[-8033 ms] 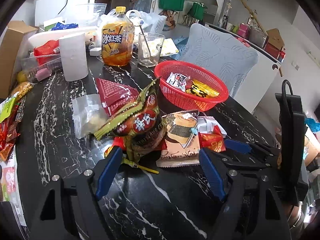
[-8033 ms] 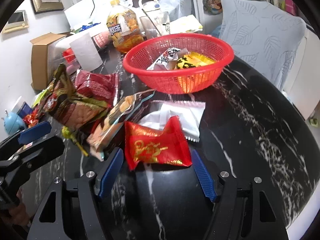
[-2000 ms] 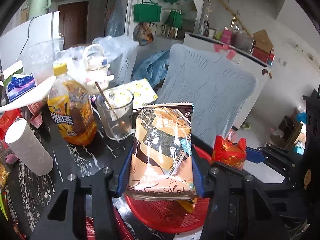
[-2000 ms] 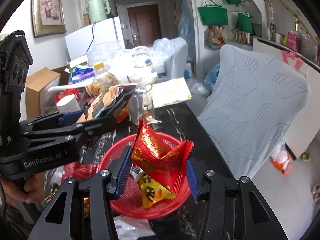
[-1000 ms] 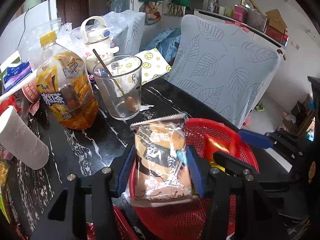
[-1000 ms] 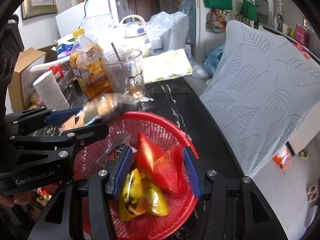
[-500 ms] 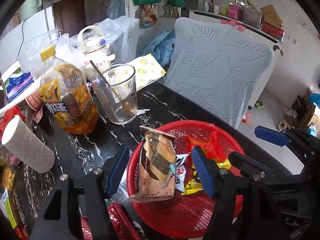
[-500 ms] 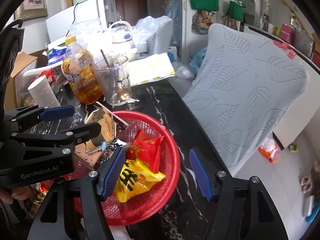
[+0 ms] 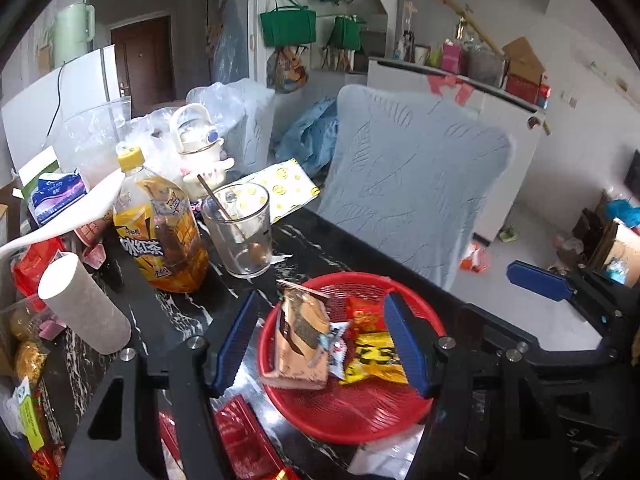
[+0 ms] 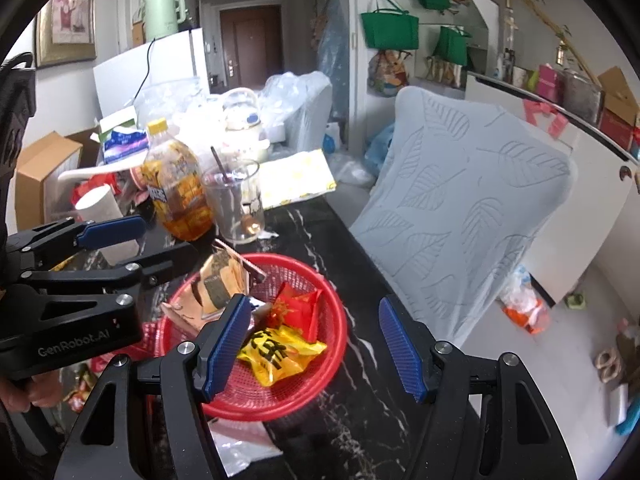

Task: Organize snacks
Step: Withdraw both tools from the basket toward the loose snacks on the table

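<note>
A red mesh basket [image 9: 352, 416] sits near the edge of the black marble table [image 9: 188, 308]. In it lie a brown seaweed-roll packet [image 9: 302, 340], a red packet [image 9: 364, 316], a yellow packet [image 9: 376, 356] and a small white one. My left gripper [image 9: 320, 344] hangs open above the basket, nothing between its blue pads. My right gripper [image 10: 312, 350] is open too, above the basket's [image 10: 248, 396] right side, clear of the red packet [image 10: 296, 308] and the yellow packet [image 10: 280, 352]. The left gripper [image 10: 140, 246] shows at the left of the right wrist view.
Behind the basket stand an iced-tea bottle [image 9: 160, 236], a glass with a spoon [image 9: 240, 232] and a paper roll [image 9: 84, 304]. A chair with a grey leaf cover [image 9: 408, 200] is beyond the table edge. More red packets [image 9: 240, 440] lie on the near side.
Both grippers opened and let go: the brown packet and the red packet now lie in the basket. Both grippers have risen and drawn back from it.
</note>
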`<act>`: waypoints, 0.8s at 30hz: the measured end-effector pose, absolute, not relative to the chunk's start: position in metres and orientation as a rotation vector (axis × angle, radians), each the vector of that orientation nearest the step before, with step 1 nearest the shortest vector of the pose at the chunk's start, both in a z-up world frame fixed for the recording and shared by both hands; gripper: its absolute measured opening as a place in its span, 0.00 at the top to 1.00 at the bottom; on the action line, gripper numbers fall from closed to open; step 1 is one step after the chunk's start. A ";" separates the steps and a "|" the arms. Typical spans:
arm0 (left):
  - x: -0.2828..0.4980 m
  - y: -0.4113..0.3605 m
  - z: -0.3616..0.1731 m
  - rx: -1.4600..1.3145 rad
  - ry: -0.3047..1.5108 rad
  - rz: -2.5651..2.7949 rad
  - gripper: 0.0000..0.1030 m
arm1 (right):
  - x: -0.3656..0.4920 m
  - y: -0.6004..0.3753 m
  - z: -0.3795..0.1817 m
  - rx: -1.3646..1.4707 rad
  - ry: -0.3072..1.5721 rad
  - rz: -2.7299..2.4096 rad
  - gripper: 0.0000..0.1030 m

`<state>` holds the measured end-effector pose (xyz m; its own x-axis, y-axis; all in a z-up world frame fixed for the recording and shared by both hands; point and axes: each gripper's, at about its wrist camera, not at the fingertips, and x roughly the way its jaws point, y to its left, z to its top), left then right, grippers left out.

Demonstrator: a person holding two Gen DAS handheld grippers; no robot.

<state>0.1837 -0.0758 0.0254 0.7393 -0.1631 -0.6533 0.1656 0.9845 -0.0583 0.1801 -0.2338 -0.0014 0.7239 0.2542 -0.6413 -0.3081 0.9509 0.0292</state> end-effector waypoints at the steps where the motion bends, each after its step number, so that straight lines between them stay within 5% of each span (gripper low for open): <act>1: 0.179 -0.075 0.029 -0.002 0.711 -0.186 0.38 | 0.176 -0.235 0.002 -0.082 0.687 0.308 0.35; 24: 0.054 -0.065 0.065 0.031 0.641 -0.198 0.38 | 0.063 -0.229 0.043 -0.083 0.557 0.314 0.34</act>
